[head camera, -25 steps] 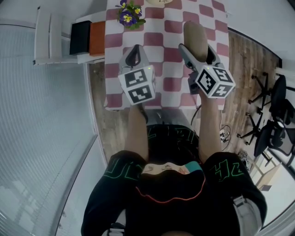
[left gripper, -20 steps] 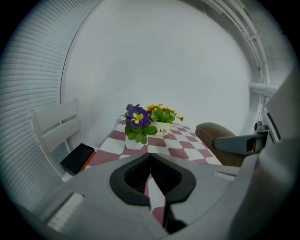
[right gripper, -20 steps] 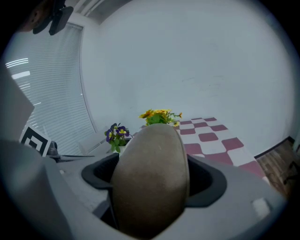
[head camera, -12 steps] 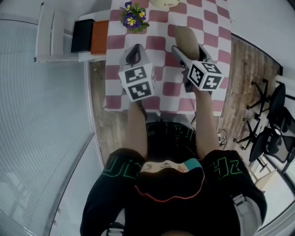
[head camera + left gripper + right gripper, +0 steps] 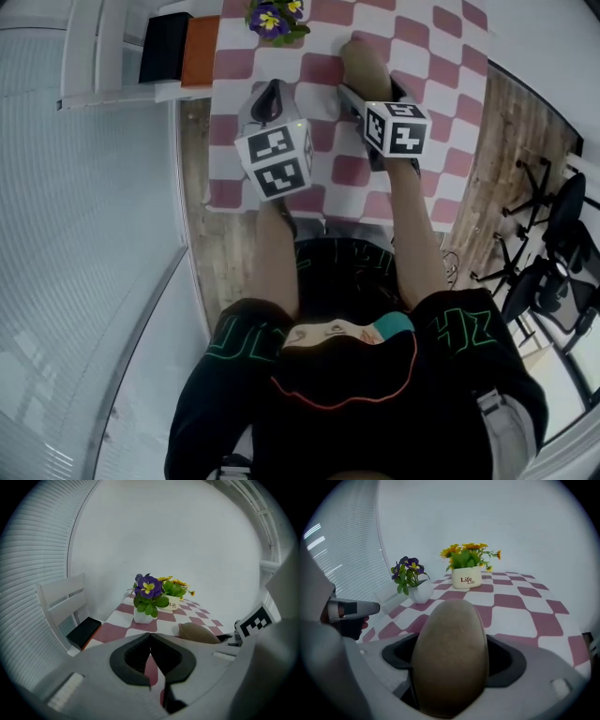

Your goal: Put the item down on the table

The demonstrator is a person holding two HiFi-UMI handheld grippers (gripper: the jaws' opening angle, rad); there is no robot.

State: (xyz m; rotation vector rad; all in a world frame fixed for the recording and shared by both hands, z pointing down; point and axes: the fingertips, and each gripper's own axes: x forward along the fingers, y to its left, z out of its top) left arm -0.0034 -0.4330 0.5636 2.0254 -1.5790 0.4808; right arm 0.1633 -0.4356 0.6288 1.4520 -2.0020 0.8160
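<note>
Right gripper (image 5: 364,92) has shifted up and left in the head view, carrying the brown oval item (image 5: 450,653) further over the checked table (image 5: 441,94); its fingers are clamped on the item's sides; item sits upper centre of frame, low over the cloth, contact not discernible; left gripper (image 5: 151,654) idle at centre left, fingers together, nothing between; judged late in the task: lowering done or nearly so, release and withdrawal left.
</note>
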